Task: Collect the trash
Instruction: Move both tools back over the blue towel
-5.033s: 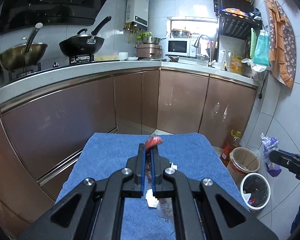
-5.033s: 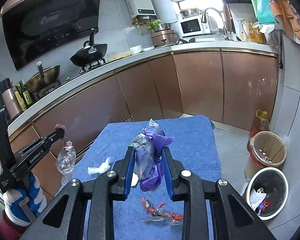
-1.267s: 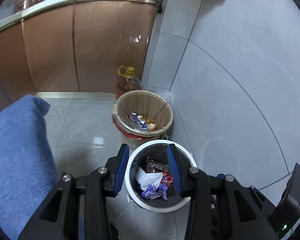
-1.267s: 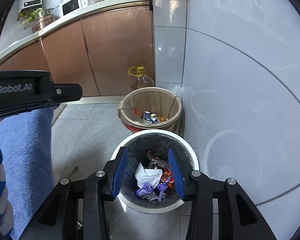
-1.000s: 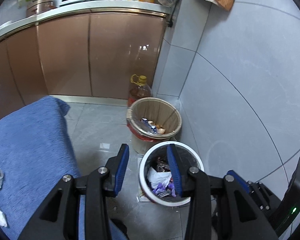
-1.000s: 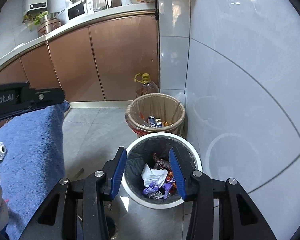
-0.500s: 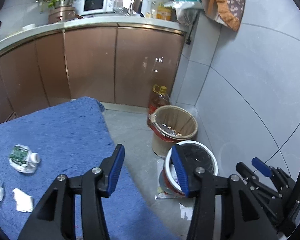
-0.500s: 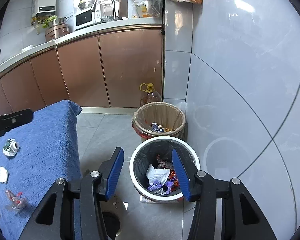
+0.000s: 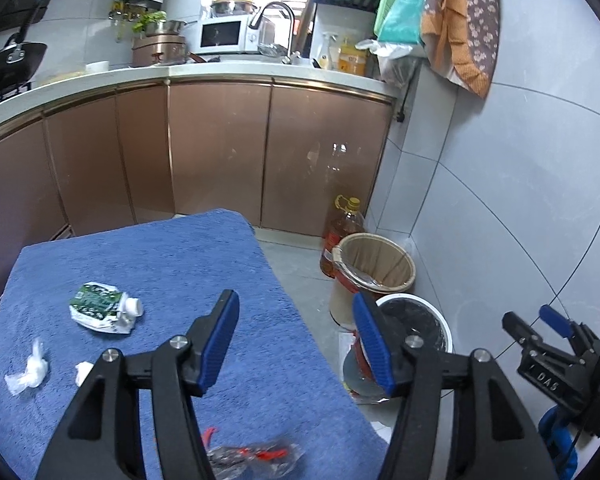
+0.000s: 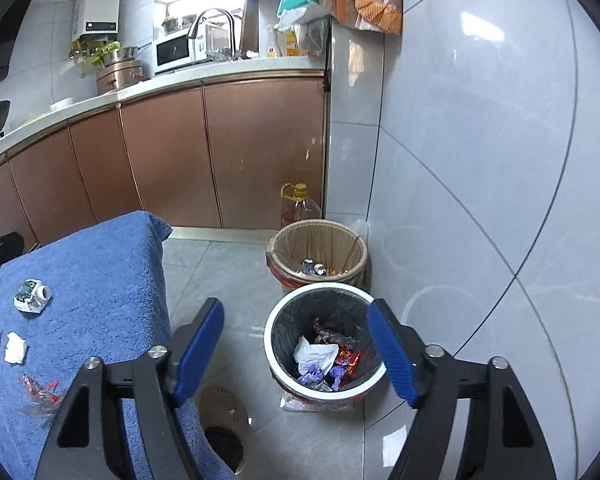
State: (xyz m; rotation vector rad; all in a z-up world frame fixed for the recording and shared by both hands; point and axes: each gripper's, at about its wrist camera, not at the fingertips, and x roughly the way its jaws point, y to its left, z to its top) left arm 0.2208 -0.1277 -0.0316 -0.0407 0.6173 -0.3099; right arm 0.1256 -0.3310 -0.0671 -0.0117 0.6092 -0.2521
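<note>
Both loads dropped into the white bin point(image 10: 324, 344), the left gripper point(image 9: 296, 340) and right gripper point(image 10: 296, 348) have just spread empty, so the pouch point(image 9: 100, 308) at ten o'clock comes next.

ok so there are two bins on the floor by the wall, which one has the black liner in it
The white-rimmed bin, the one closer to the camera, right under the right gripper. It holds wrappers and a white tissue. The woven basket bin behind it, beside the oil bottle, has a clear liner.
</note>
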